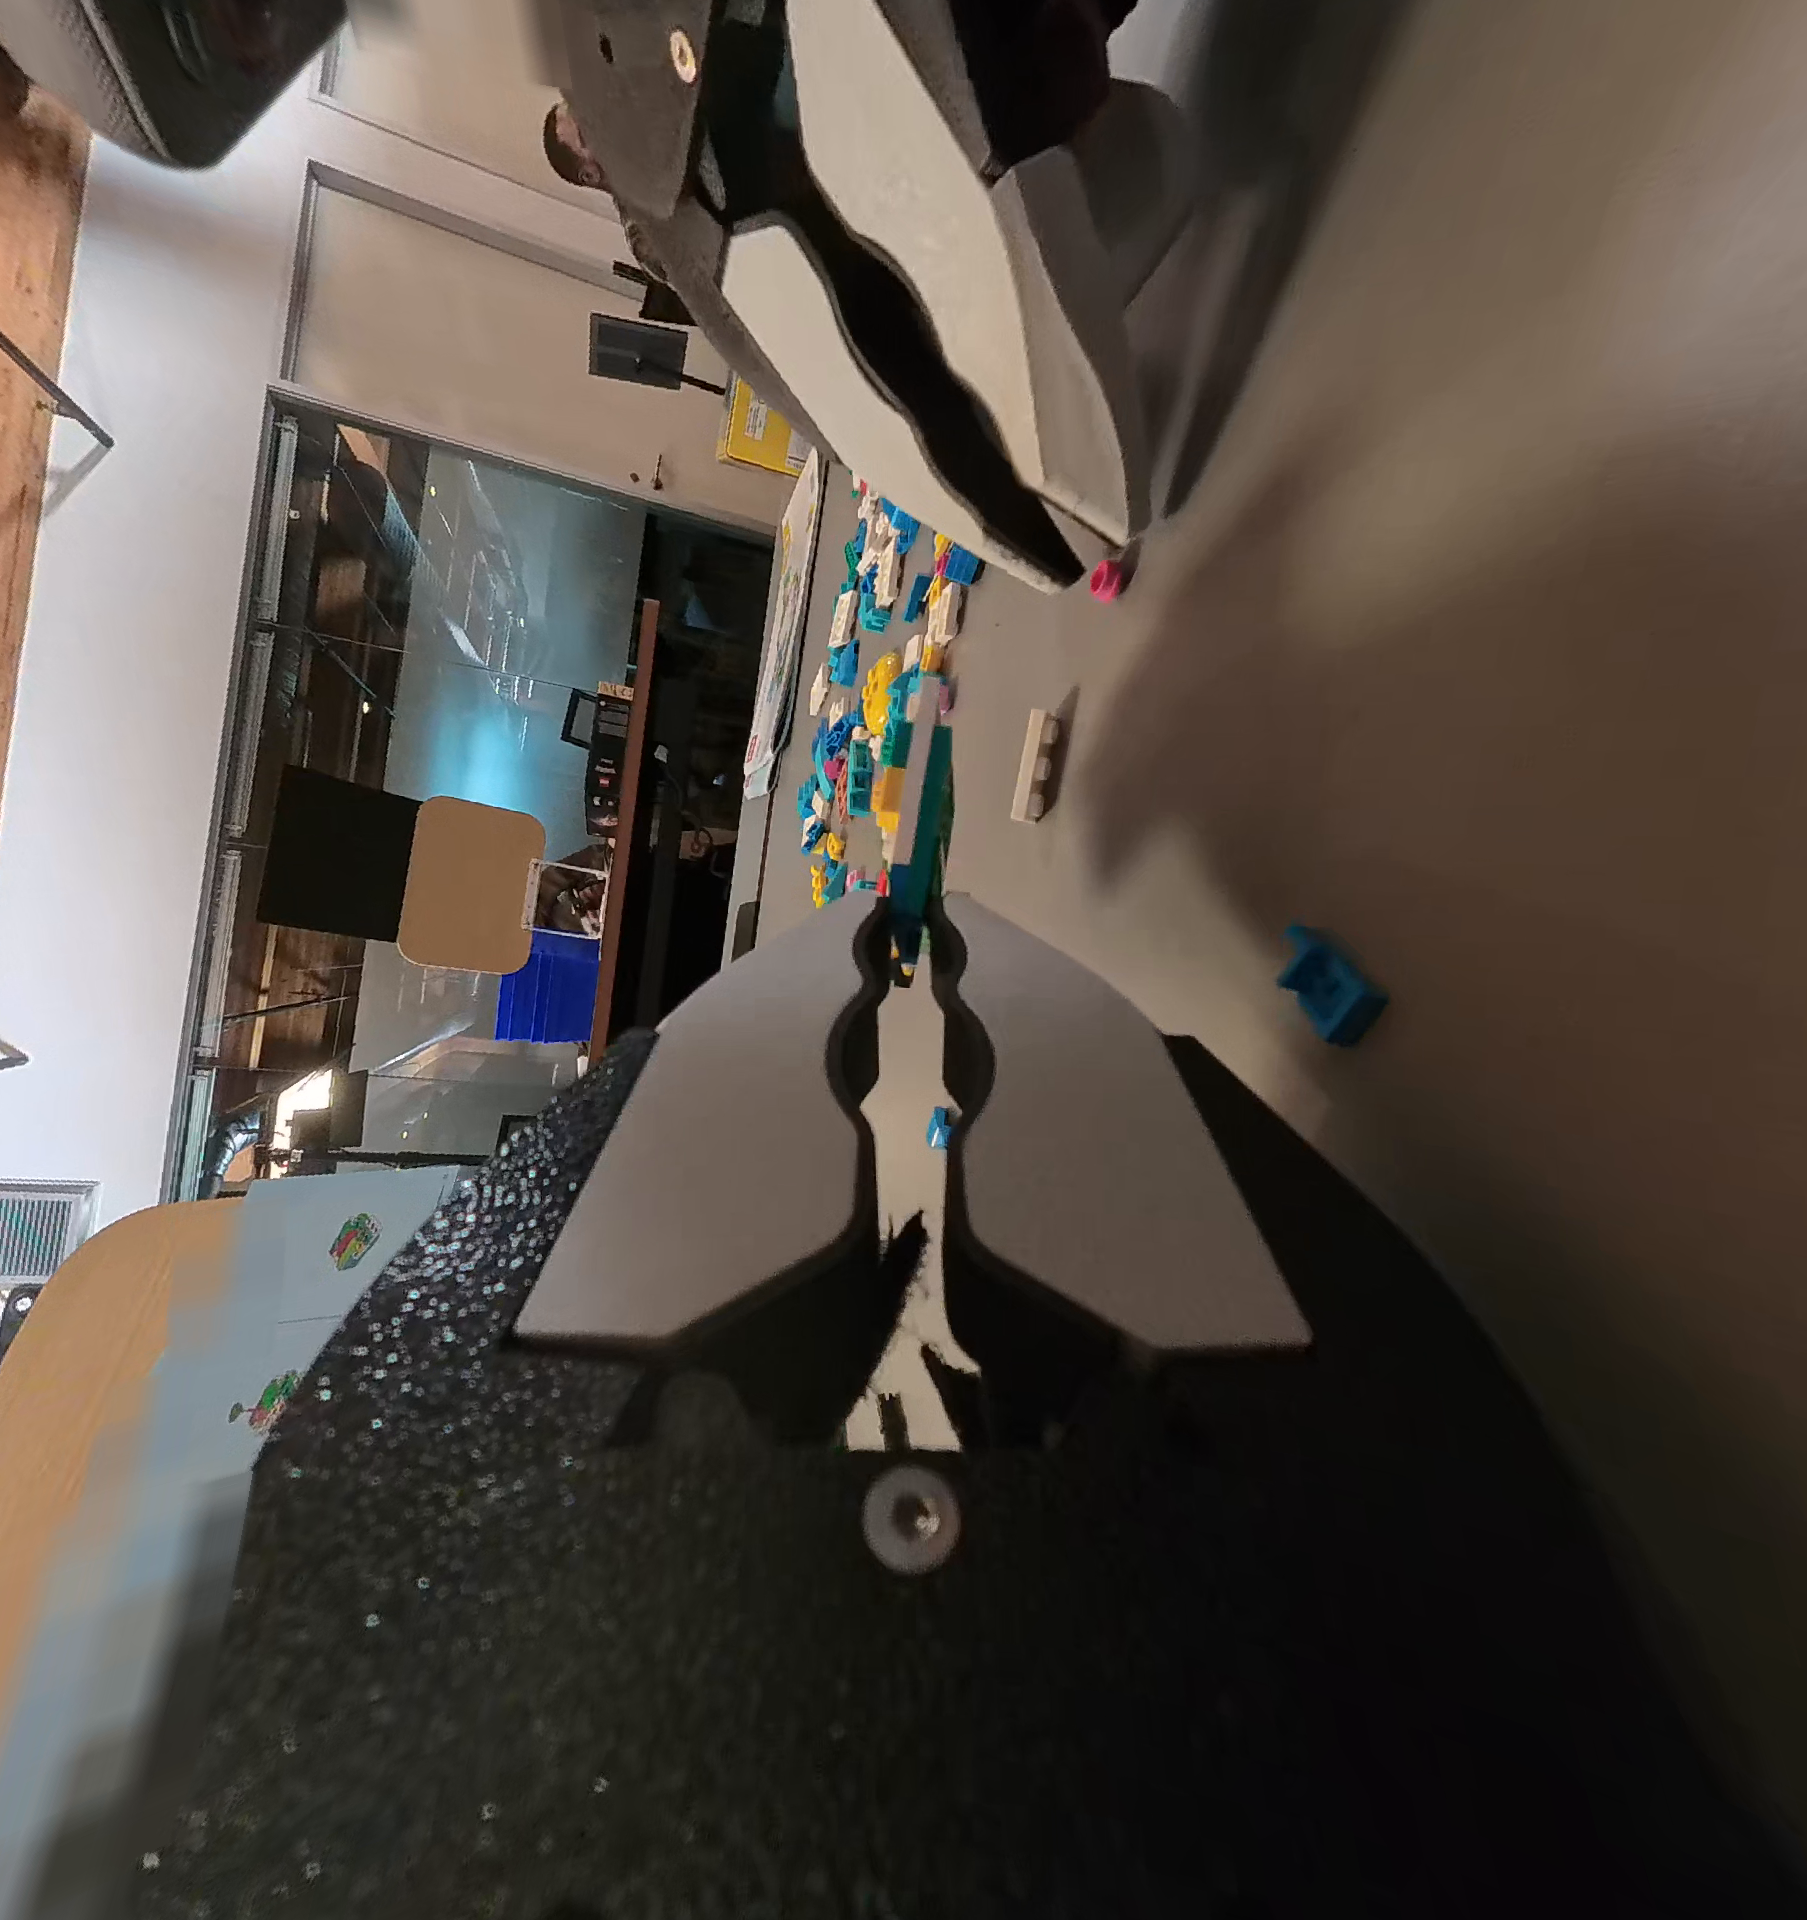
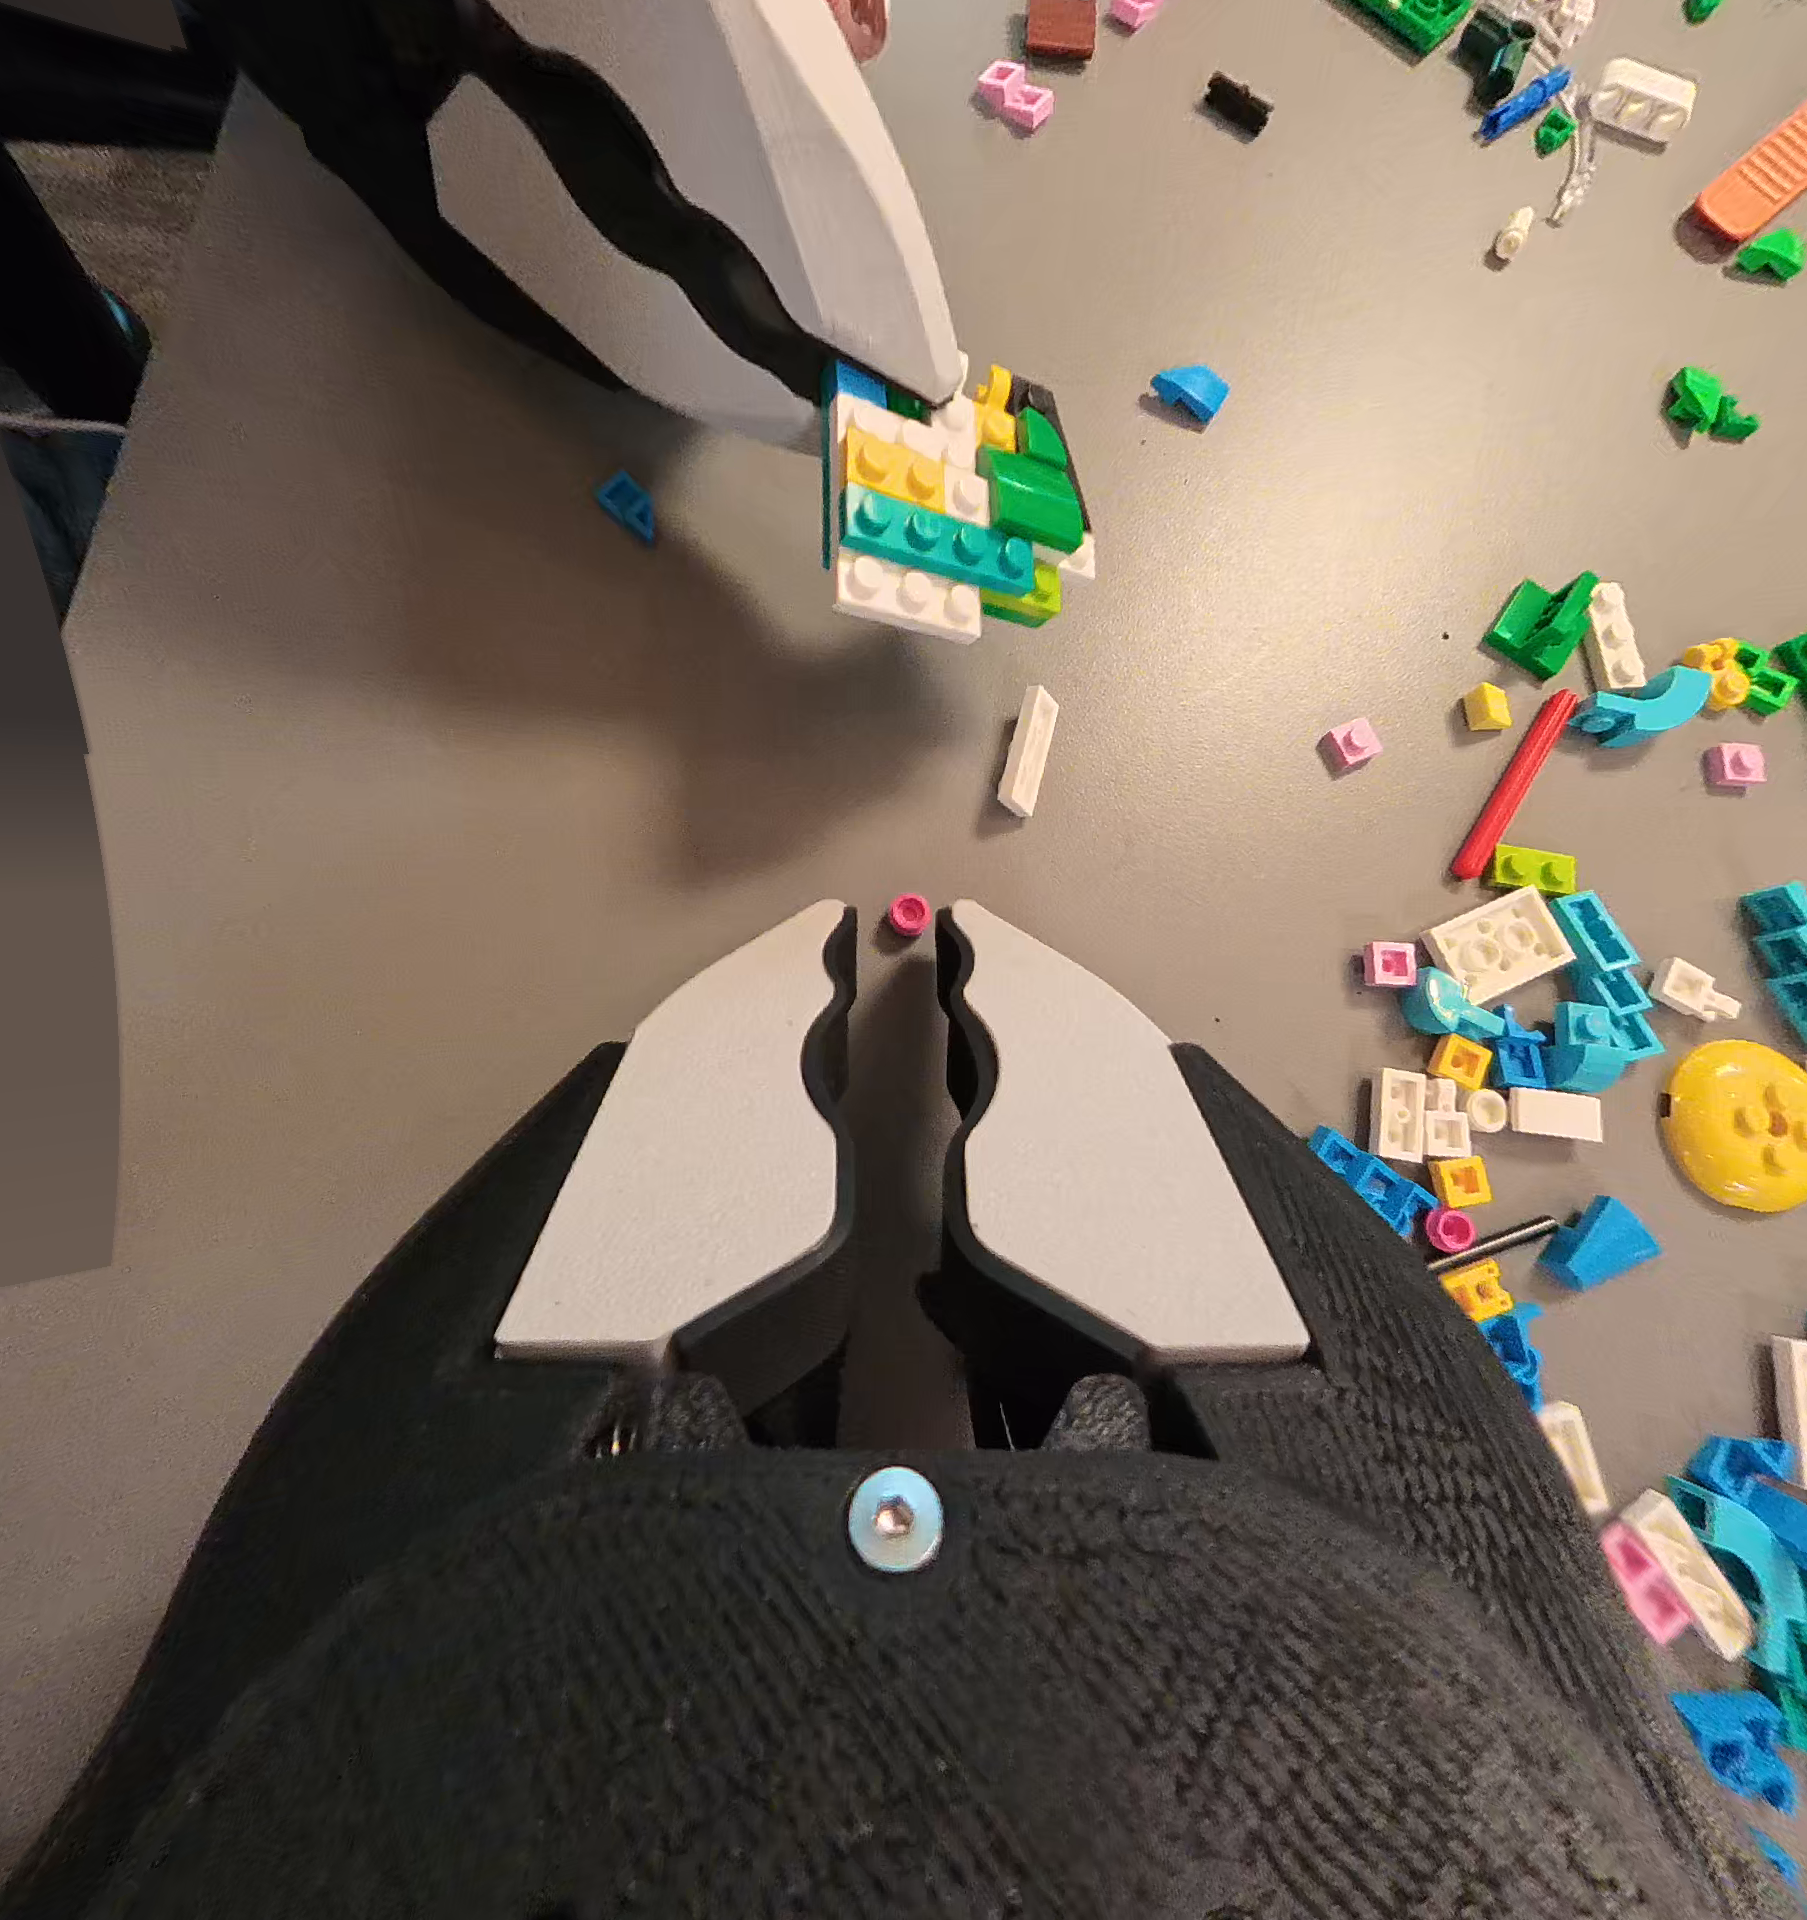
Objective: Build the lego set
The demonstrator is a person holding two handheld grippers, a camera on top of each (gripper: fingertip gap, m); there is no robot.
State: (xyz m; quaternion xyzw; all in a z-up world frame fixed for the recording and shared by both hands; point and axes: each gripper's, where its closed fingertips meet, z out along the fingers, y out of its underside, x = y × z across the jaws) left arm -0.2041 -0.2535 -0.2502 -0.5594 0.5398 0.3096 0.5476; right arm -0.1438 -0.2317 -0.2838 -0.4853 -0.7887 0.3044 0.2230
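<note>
My left gripper point(image 1: 909, 935) is shut on the part-built lego model point(image 1: 920, 810), a stack of white, yellow, teal and green bricks, and holds it above the grey table. In the right wrist view the left gripper point(image 2: 883, 390) and the model point(image 2: 940, 509) show at upper centre. My right gripper point(image 2: 897, 920) is low over the table and slightly open. A small pink round stud point(image 2: 909, 916) lies between its tips with a gap on each side. In the left wrist view the right gripper point(image 1: 1091, 556) is beside that pink stud point(image 1: 1109, 580).
A white flat plate point(image 2: 1029, 748) lies between stud and model. Loose bricks cover the table's right side, with a yellow dish point(image 2: 1751, 1127), a red bar point(image 2: 1512, 779) and an orange separator tool point(image 2: 1782, 156). A blue brick point(image 1: 1330, 987) and a booklet point(image 1: 790, 623) lie farther off. There is about 8 cm between the tips of the two grippers.
</note>
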